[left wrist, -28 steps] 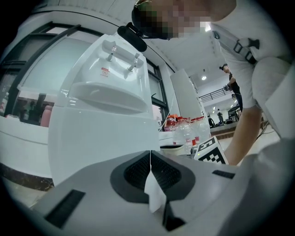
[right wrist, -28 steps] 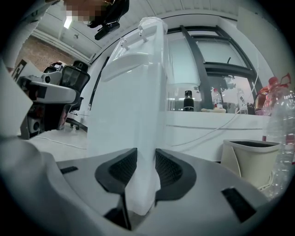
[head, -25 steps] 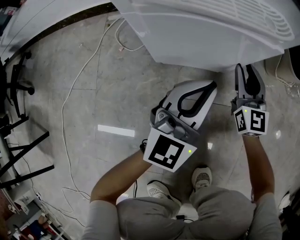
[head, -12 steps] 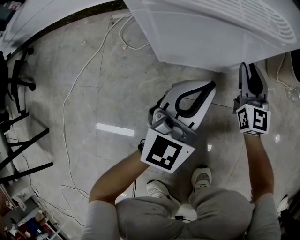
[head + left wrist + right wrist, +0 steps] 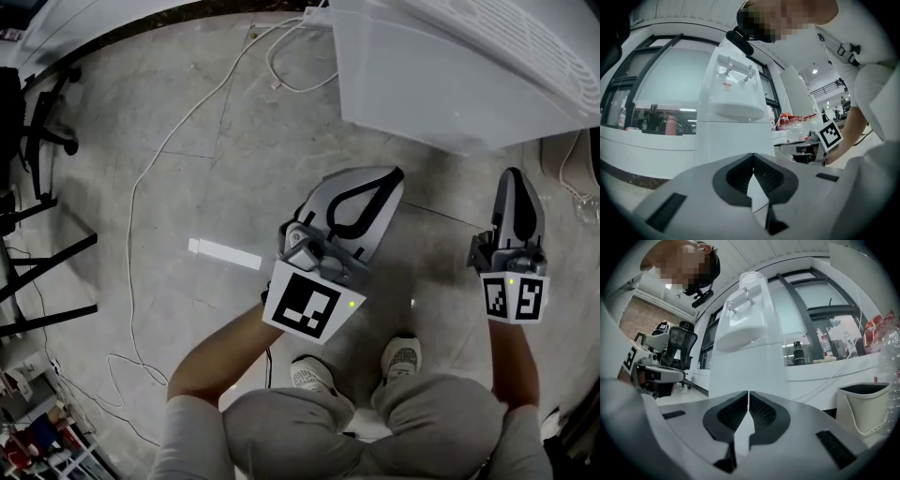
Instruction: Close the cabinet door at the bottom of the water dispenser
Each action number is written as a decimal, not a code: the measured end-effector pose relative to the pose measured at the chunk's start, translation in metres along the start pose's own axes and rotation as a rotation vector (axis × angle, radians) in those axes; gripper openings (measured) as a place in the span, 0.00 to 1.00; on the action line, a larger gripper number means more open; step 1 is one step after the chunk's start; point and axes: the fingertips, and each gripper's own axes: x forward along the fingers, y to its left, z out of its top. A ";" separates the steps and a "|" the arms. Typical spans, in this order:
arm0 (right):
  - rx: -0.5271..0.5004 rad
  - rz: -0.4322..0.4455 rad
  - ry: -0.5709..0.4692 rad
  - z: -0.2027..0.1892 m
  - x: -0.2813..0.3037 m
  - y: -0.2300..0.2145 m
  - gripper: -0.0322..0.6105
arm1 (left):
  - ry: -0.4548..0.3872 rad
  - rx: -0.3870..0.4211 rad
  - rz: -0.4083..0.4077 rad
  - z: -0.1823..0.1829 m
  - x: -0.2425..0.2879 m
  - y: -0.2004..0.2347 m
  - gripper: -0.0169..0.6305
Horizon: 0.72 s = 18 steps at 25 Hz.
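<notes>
**Head view.** Left gripper (image 5: 392, 178), a white-and-grey two-jaw tool with a marker cube: jaws together, holding nothing. It sits clear of the tall white plastic water dispenser (image 5: 450, 75), which stands at top right on the grey stone floor (image 5: 187, 187). Right gripper (image 5: 515, 176), same make: jaws together, empty, near the dispenser's front edge without touching it.

**Left gripper view.** Ribbed black pads (image 5: 738, 176) meet, with nothing between them. The dispenser is upright ahead, two taps above a drip ledge. Lower cabinet door (image 5: 733, 140): flat, flush, plain white.

**Right gripper view.** Pads meet along a hairline slit, empty. The dispenser is straight ahead, its lower front an unbroken white face.
</notes>
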 end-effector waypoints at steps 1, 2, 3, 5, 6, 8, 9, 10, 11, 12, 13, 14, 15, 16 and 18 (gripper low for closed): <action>0.002 0.017 -0.006 0.005 -0.001 0.008 0.09 | 0.008 0.001 0.017 -0.001 -0.009 0.005 0.04; -0.006 0.038 -0.010 0.009 -0.002 0.016 0.09 | 0.017 0.002 0.036 -0.003 -0.018 0.011 0.04; -0.020 0.059 -0.013 0.013 -0.002 0.024 0.09 | 0.028 0.002 0.055 -0.004 -0.028 0.017 0.04; -0.039 0.096 -0.021 0.020 0.000 0.038 0.09 | 0.053 -0.008 0.098 -0.006 -0.051 0.031 0.04; -0.040 0.109 -0.027 0.025 0.000 0.044 0.09 | 0.061 -0.012 0.123 -0.006 -0.062 0.038 0.04; -0.041 0.124 -0.043 0.039 0.001 0.051 0.09 | 0.060 -0.013 0.180 0.001 -0.083 0.052 0.04; -0.045 0.127 -0.050 0.048 0.001 0.054 0.09 | 0.053 -0.014 0.210 0.007 -0.093 0.060 0.04; -0.049 0.128 -0.056 0.057 0.001 0.056 0.09 | 0.044 -0.018 0.240 0.014 -0.102 0.067 0.04; -0.051 0.129 -0.060 0.067 0.000 0.059 0.09 | 0.034 -0.021 0.268 0.024 -0.111 0.074 0.04; -0.051 0.131 -0.062 0.079 -0.001 0.061 0.09 | 0.023 -0.020 0.294 0.036 -0.120 0.080 0.04; -0.050 0.132 -0.063 0.092 -0.002 0.064 0.09 | 0.010 -0.017 0.317 0.050 -0.127 0.086 0.04; -0.049 0.133 -0.064 0.106 -0.003 0.066 0.09 | -0.003 -0.016 0.337 0.066 -0.134 0.092 0.04; -0.049 0.131 -0.063 0.122 -0.005 0.067 0.09 | -0.015 -0.018 0.353 0.083 -0.139 0.096 0.04; -0.049 0.129 -0.062 0.139 -0.008 0.069 0.09 | -0.024 -0.021 0.367 0.102 -0.145 0.100 0.04; -0.047 0.122 -0.054 0.176 -0.015 0.072 0.09 | -0.023 -0.015 0.390 0.143 -0.157 0.106 0.04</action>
